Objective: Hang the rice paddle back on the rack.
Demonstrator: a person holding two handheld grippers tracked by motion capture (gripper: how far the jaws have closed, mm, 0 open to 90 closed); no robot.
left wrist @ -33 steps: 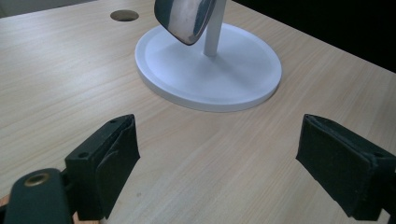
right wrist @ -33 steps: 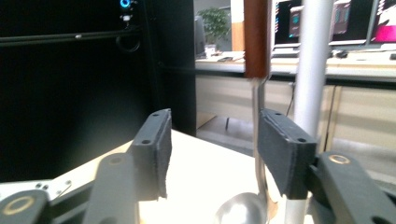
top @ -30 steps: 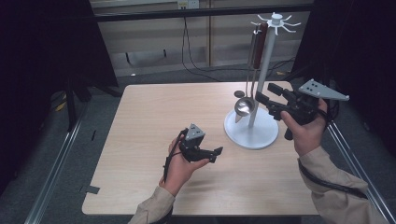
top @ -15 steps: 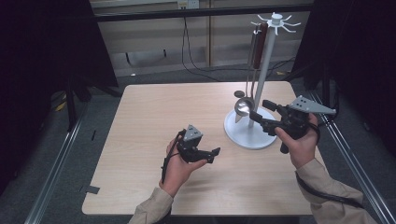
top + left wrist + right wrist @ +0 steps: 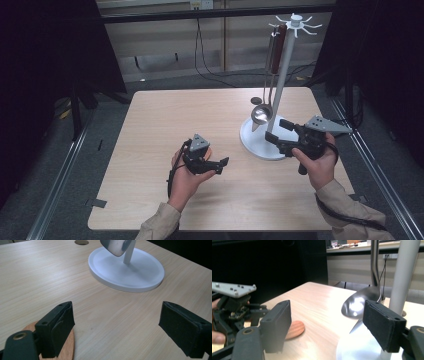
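A white utensil stand [image 5: 260, 145] rises from a round base on the table's right side. A steel ladle [image 5: 260, 115] hangs low beside its pole [image 5: 282, 75], and a brown-handled utensil [image 5: 278, 45] hangs higher up. My right gripper [image 5: 279, 132] hovers low over the base, pointing left. Its jaws have just been opening and stand open with nothing gripped. The ladle's bowl [image 5: 359, 302] hangs just beyond the tips. My left gripper [image 5: 221, 165] rests mid-table, open and pointing at the stand's base [image 5: 126, 270]. A small brown wooden disc [image 5: 67, 347] lies under its left jaw.
The wooden table [image 5: 175, 125] has bare room to the left and at the back. A small round hole [image 5: 81, 242] sits in the tabletop behind the stand. Dark floor and metal rails surround the table. My left gripper [image 5: 234, 305] shows in the right gripper view, with the disc [image 5: 295, 328] beside it.
My right gripper has sunk toward the stand's base and shifted slightly left, with its jaws spreading wider. The left hand has stayed where it was.
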